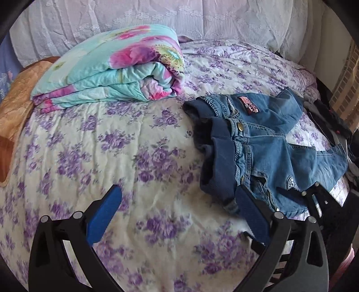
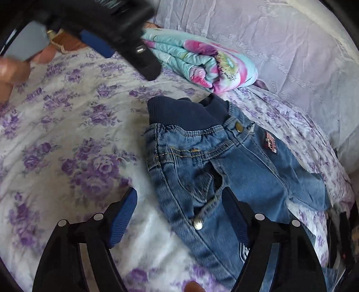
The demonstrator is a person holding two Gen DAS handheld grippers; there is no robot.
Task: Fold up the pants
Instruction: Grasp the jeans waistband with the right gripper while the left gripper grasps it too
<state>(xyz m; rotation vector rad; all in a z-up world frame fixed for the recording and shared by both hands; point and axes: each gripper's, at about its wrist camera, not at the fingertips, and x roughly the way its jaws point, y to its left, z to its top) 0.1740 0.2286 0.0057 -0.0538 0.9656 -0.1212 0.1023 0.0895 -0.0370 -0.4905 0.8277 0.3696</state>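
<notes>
Small blue denim pants with a dark ribbed waistband lie crumpled on the floral bedspread, at the right of the left wrist view. My left gripper is open and empty, its right finger just touching the pants' near edge. In the right wrist view the pants lie in the centre, waistband away from me. My right gripper is open, low over the pants, its right finger resting on the denim. The left gripper's body shows at the top left of that view.
A folded turquoise and pink quilt lies at the far side of the bed, also in the right wrist view. White lace pillows stand behind. Dark clothes lie at the bed's right edge. An orange cloth is at the left.
</notes>
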